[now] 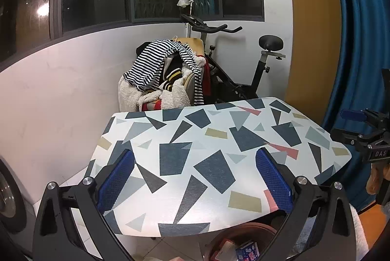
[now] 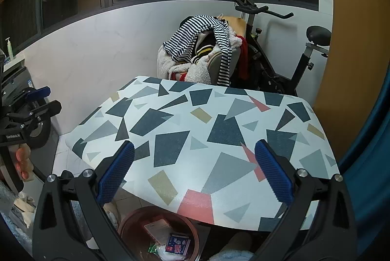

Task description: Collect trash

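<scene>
Both hand-held grippers are held spread over the patterned tabletop (image 2: 219,139), with nothing between the blue pads. No trash is seen on the tabletop itself. The trash is gathered in a brown bin (image 2: 136,217) on the floor under the near edge of the tabletop: a blue-and-red packet (image 2: 177,243), a flat pale wrapper (image 2: 157,228) and a bit of green (image 2: 152,249) are seen inside it.

From the right hand-held gripper (image 2: 195,173), the bin lies at about 7 o'clock, low and close, with its opening facing up. From the left hand-held gripper (image 1: 195,180), the same bin (image 1: 246,231) lies at about 5 o'clock, cut off by the frame edge. It thus sits between the two, slightly nearer the right one by the look of it, though this is only judged.

The right device (image 1: 370,141) is seen at 3 o'clock in the left view, the left device (image 2: 22,112) at 9 o'clock in the right view. Any further move is judged to run downward and toward the person, not forward.
</scene>
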Demonstrator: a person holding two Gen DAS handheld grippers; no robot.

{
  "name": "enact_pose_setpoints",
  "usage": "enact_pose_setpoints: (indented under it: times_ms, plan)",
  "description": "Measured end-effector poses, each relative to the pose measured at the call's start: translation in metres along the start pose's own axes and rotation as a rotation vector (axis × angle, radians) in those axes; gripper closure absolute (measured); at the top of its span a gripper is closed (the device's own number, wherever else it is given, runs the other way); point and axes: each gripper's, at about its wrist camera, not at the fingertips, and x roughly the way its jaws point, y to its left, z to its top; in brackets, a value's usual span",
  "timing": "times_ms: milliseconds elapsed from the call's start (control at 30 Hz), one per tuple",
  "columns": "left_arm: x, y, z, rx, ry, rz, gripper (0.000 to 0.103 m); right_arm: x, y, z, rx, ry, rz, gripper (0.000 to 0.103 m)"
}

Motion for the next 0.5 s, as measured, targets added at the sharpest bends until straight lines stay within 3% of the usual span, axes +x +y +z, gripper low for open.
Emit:
enact_pose_setpoints:
  times_ms: [500]
  plan:
    - [0.0021,-0.0073,-0.0016,0.021,0.003,0.003,0.006,-0.0016,-0.0017,0.0002,0.008,-0.005,-0.001,0.006]
